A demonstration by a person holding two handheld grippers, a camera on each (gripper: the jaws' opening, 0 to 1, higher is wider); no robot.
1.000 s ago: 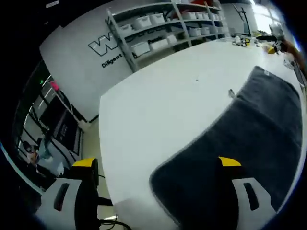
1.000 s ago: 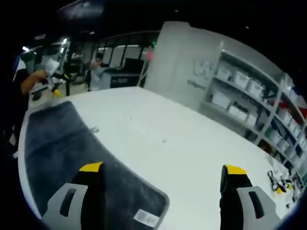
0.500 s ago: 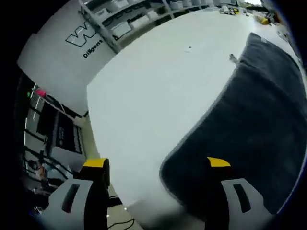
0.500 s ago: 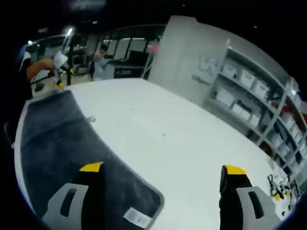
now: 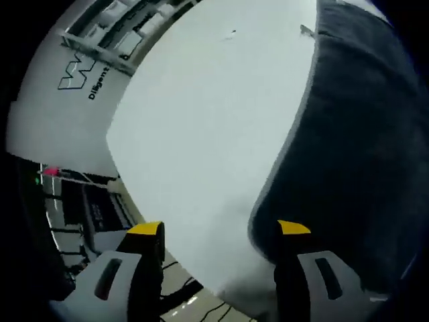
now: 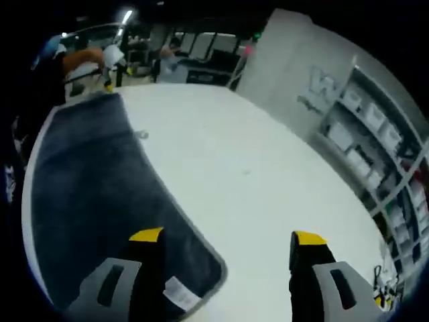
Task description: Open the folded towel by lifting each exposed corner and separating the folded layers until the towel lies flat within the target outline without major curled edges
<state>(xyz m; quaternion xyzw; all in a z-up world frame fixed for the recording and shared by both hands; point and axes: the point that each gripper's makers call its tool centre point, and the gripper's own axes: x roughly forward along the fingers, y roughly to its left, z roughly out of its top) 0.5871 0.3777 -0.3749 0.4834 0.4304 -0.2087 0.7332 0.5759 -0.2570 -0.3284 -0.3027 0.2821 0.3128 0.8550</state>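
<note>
Left gripper: jaws spread wide, nothing between them, poised over a rounded corner of the dark grey towel, one yellow-tipped jaw over bare white table, the other over the towel's edge. Towel running up the right of the left gripper view, long pale hem in a smooth curve, no raised fold or curl to be made out along it. Small metal bit on the table just beside the far hem. Shelving with bins and a lettered wall beyond the table.

Right gripper: jaws likewise parted and empty, left jaw over the towel's near corner, right jaw over bare table. White label lying flat at that corner. Towel stretching away toward the far left as one long strip, hem neat. Left gripper, held by a person's hand, at the far end.

Judgement: strip lying smooth, yet narrow and long, so possibly still folded once lengthwise; cannot tell for certain. No target outline visible on the table. Likely left: pinching both near corners, then spreading any remaining layer.
</note>
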